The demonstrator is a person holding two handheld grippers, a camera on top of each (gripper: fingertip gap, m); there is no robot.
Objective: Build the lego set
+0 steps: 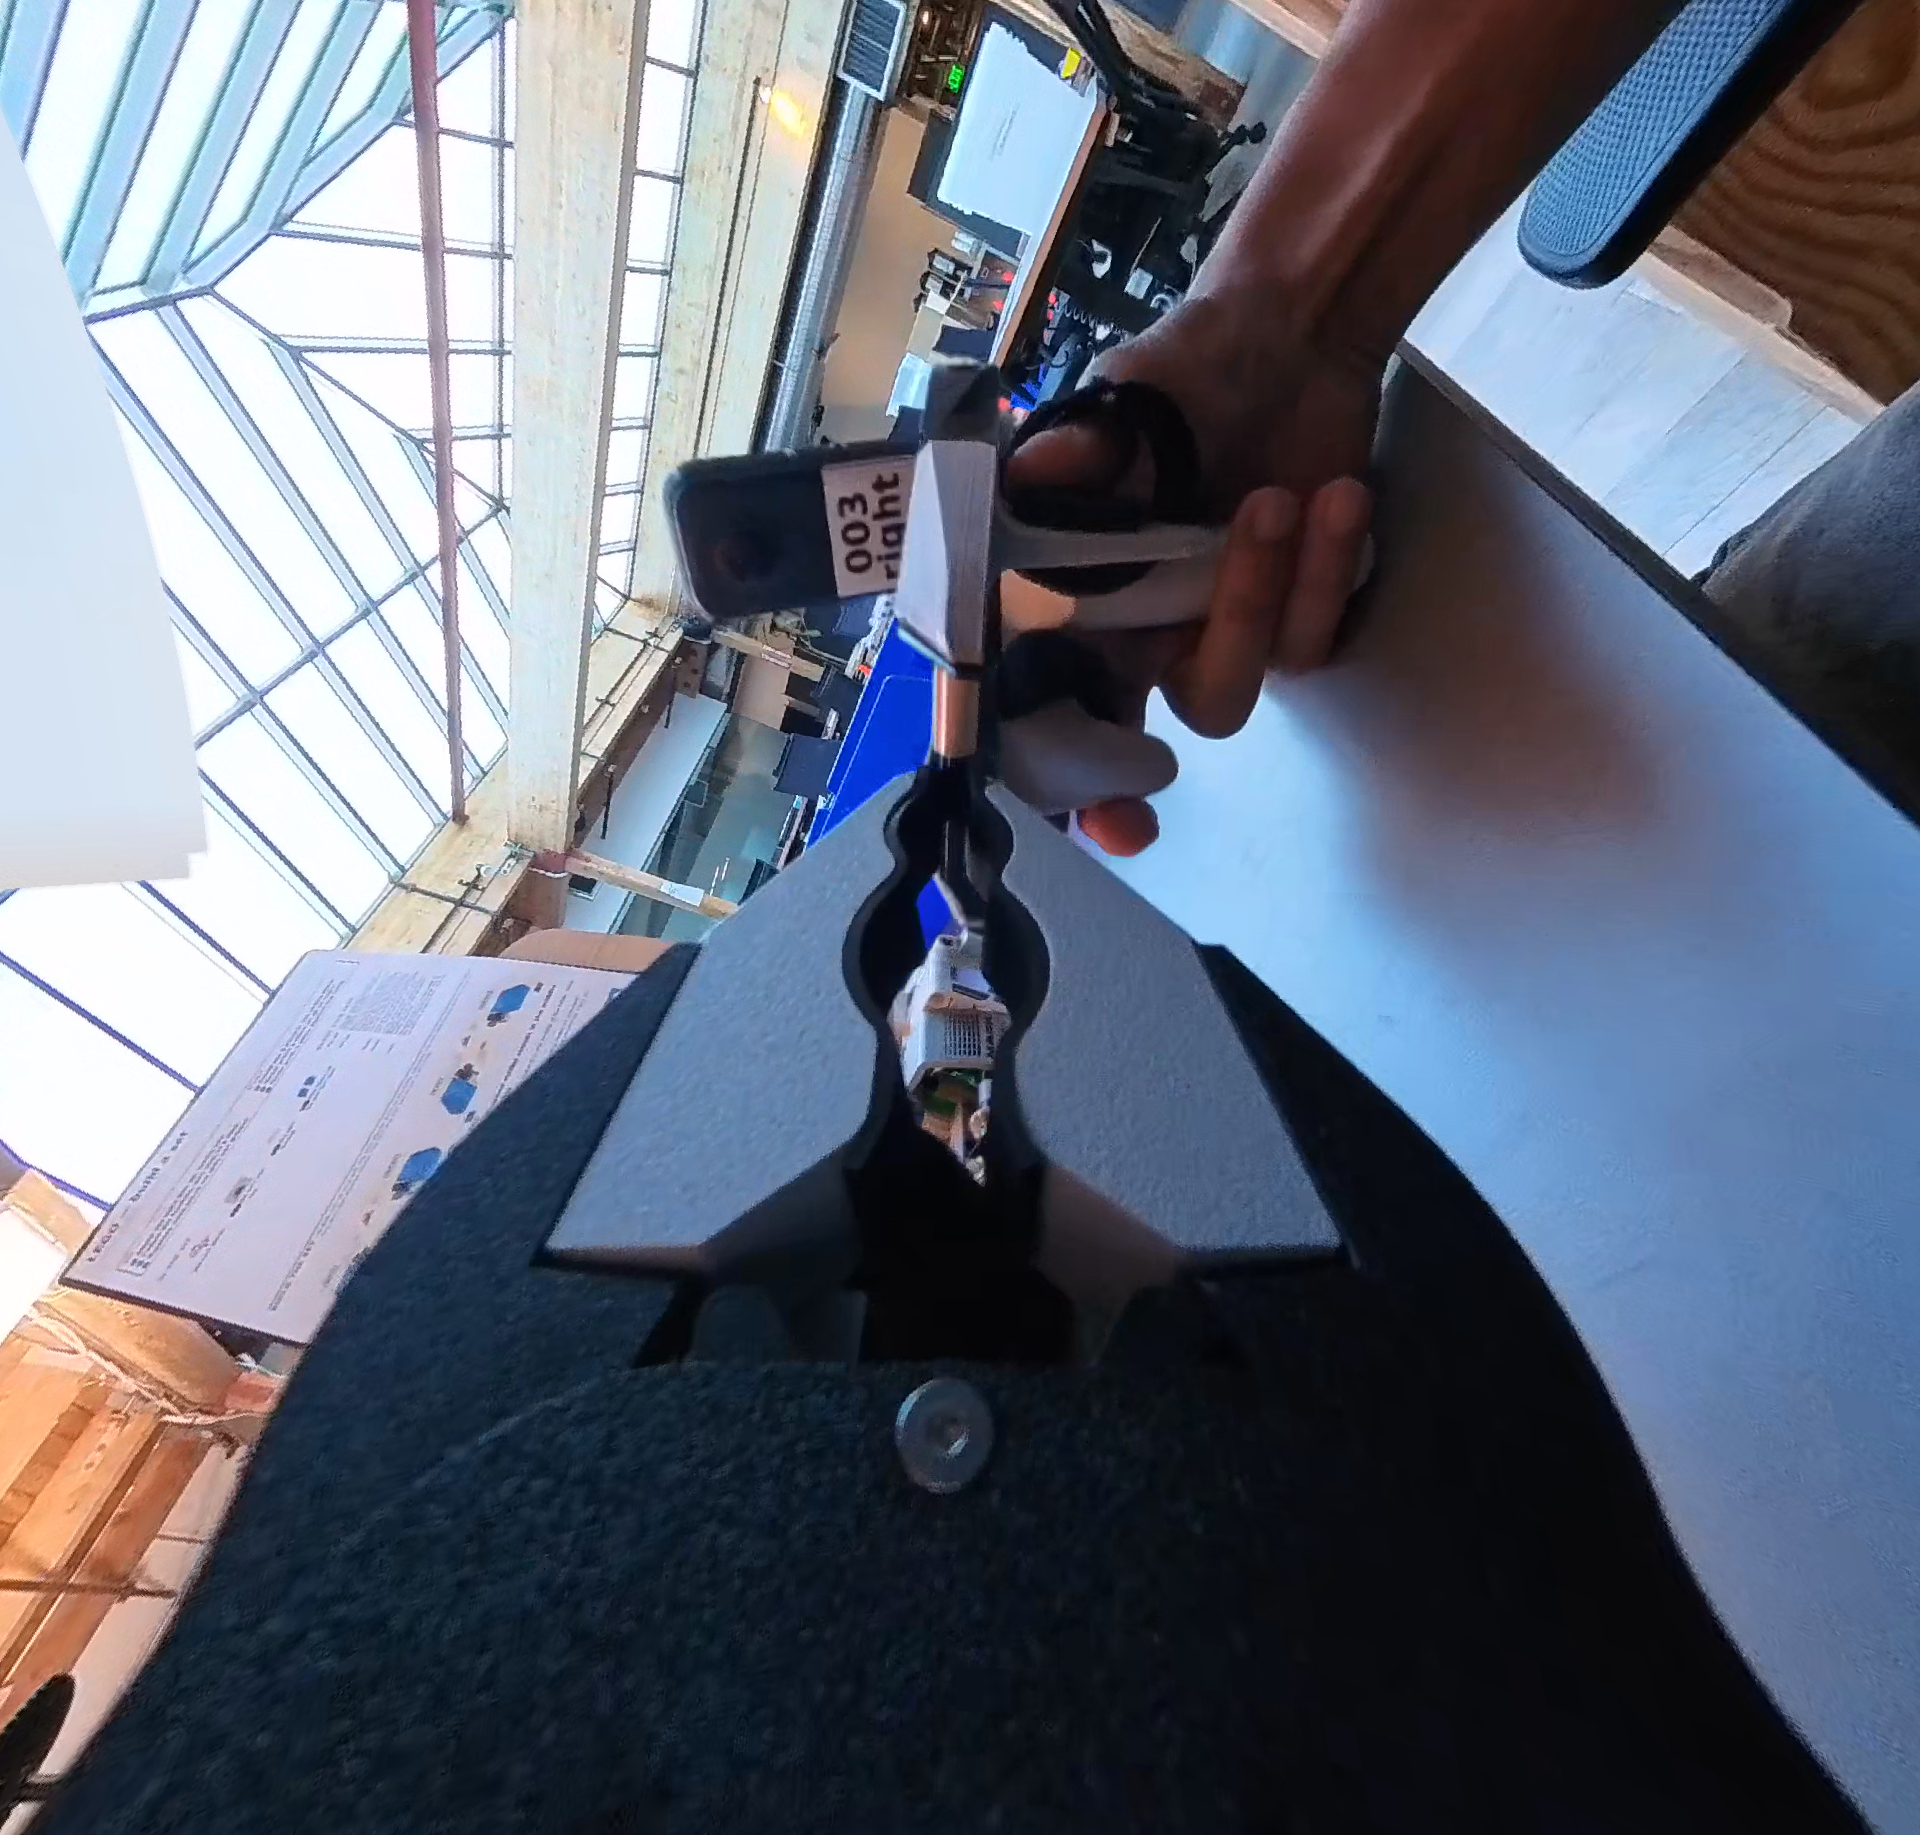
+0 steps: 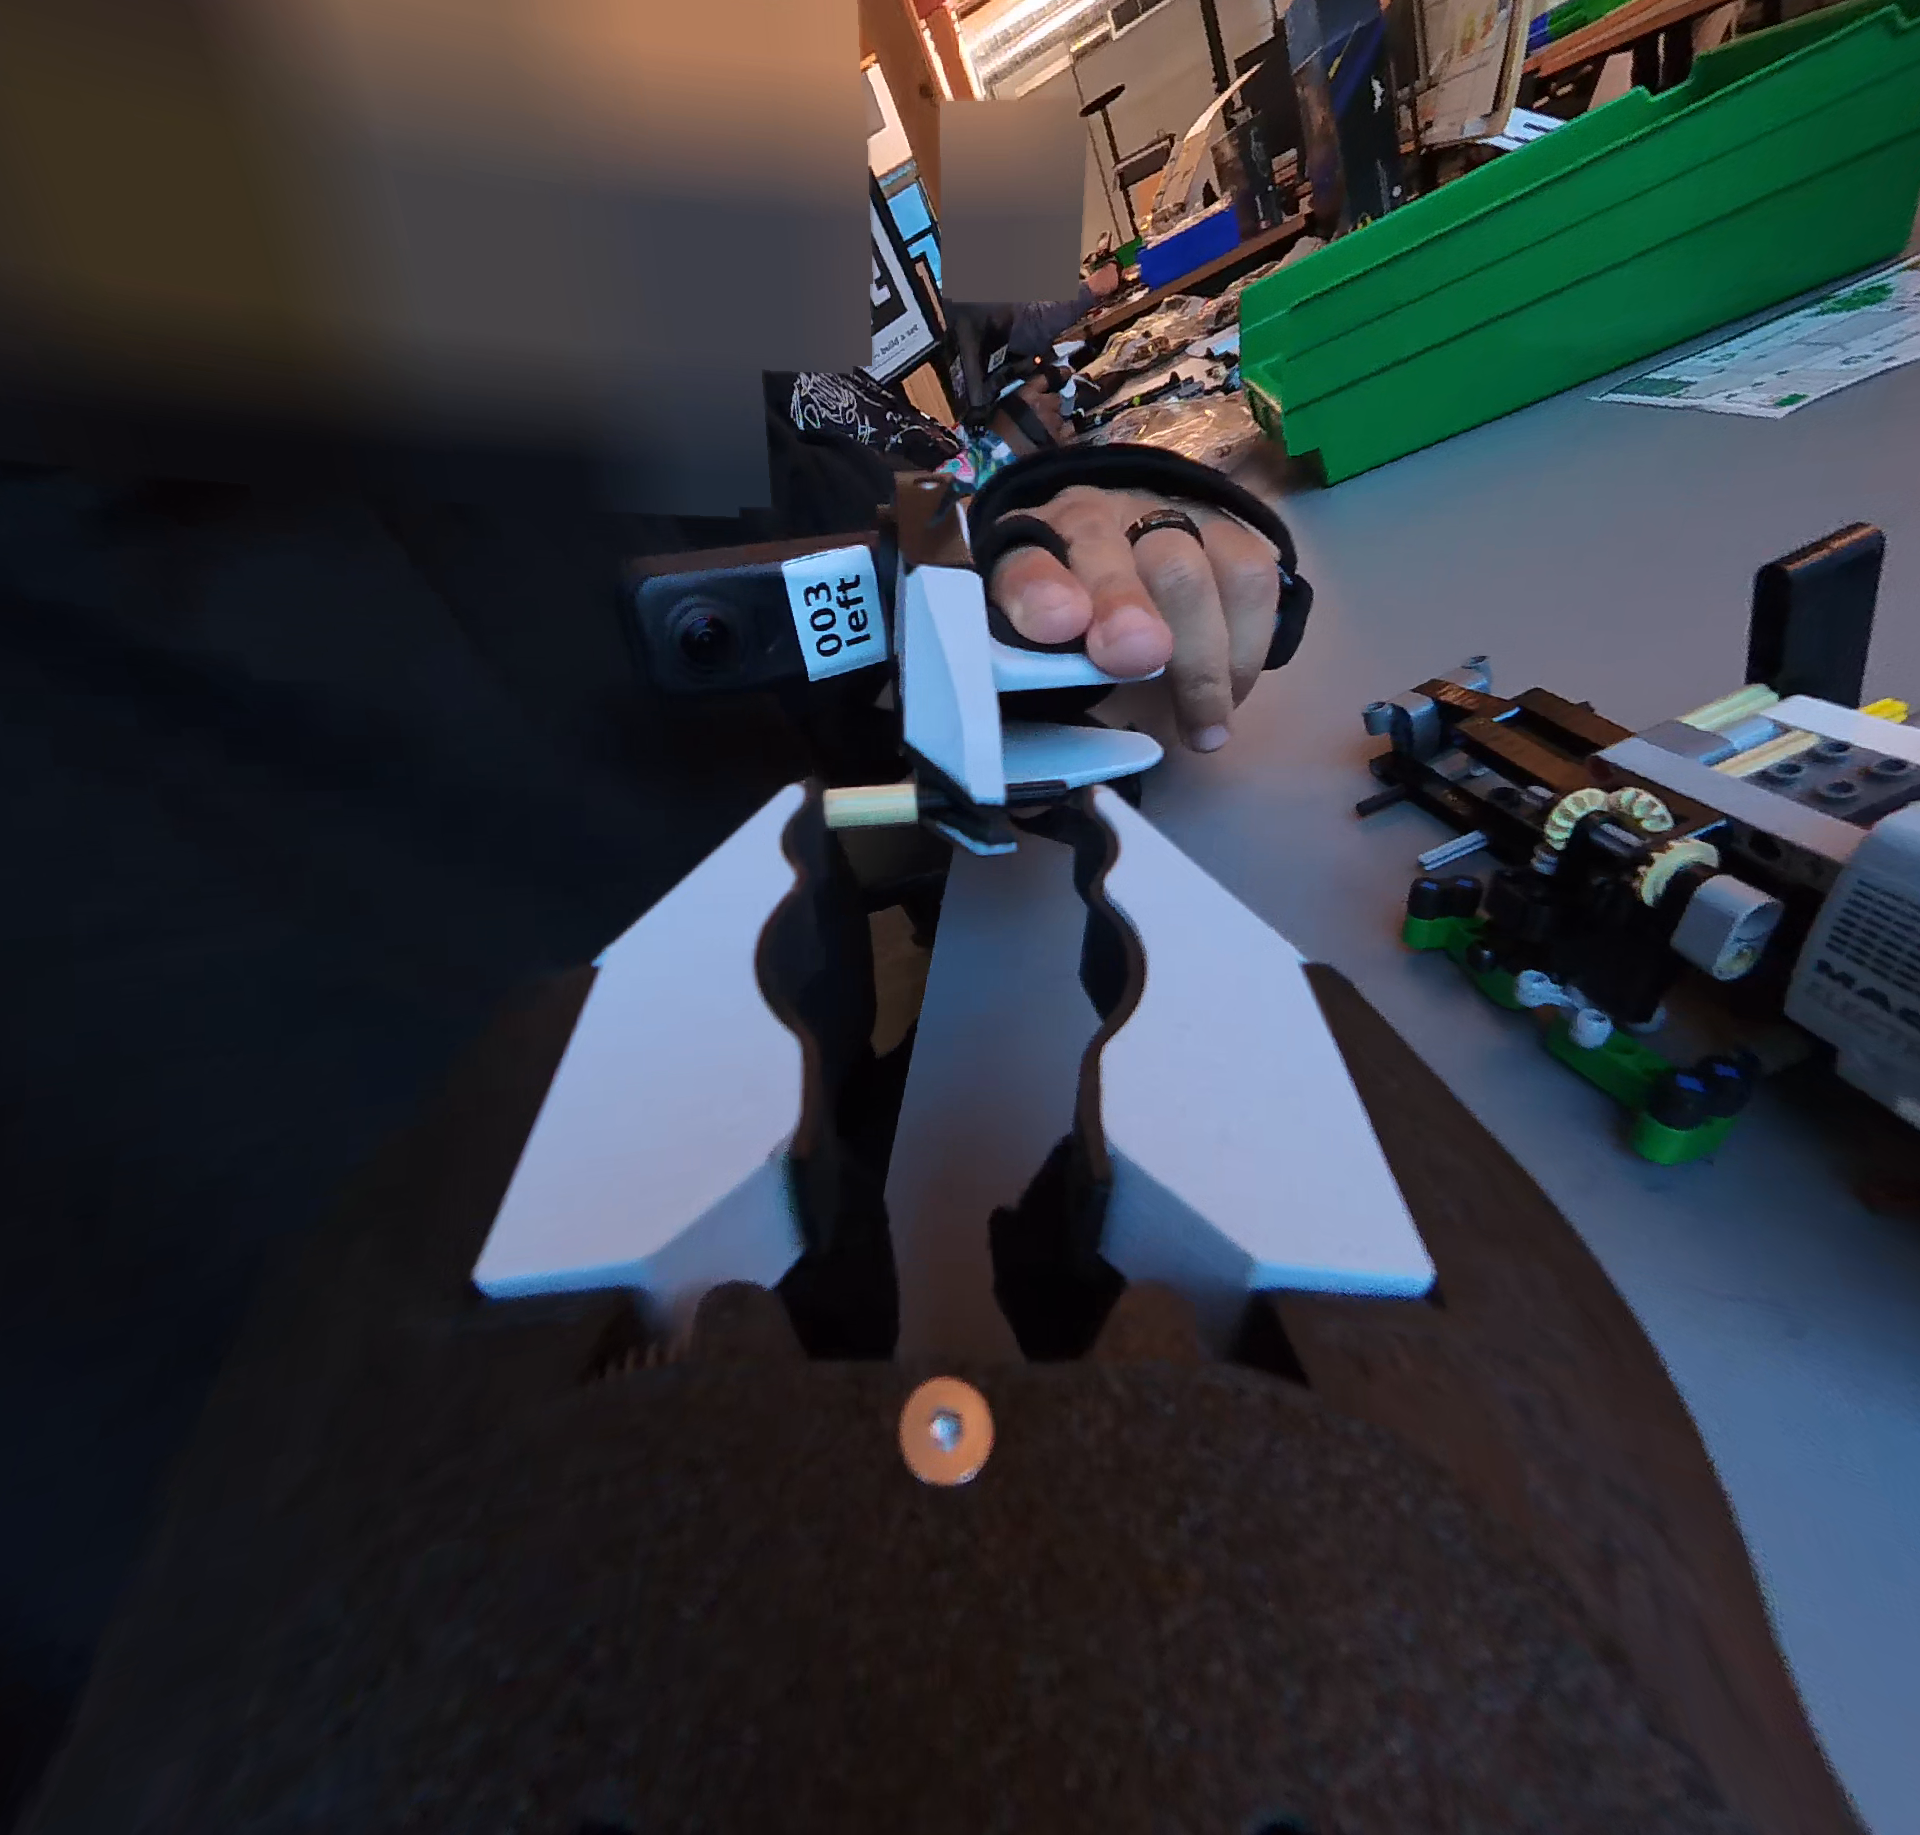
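Observation:
My left gripper (image 1: 948, 811) is shut on a small black Lego piece (image 1: 951, 840) with a tan pin (image 1: 954, 727) sticking out past its tips. In the right wrist view the left gripper (image 2: 982, 821) holds that tan pin (image 2: 871, 806) sideways between my right gripper's fingertips. My right gripper (image 2: 956, 806) is open around it, and its left fingertip (image 2: 802, 811) is close to the pin's end. The right gripper also shows edge-on in the left wrist view (image 1: 961, 658), just beyond the pin. A part-built black, grey and green Lego model (image 2: 1621, 850) lies on the grey table (image 2: 1558, 559) to the right.
Stacked green bins (image 2: 1558, 258) stand at the table's back right, with a printed instruction sheet (image 2: 1787, 351) beside them. A black upright block (image 2: 1816, 611) stands behind the model. An instruction board (image 1: 343, 1110) and a chair armrest (image 1: 1683, 92) show in the left wrist view. Less than 4 cm separates the two grippers' tips.

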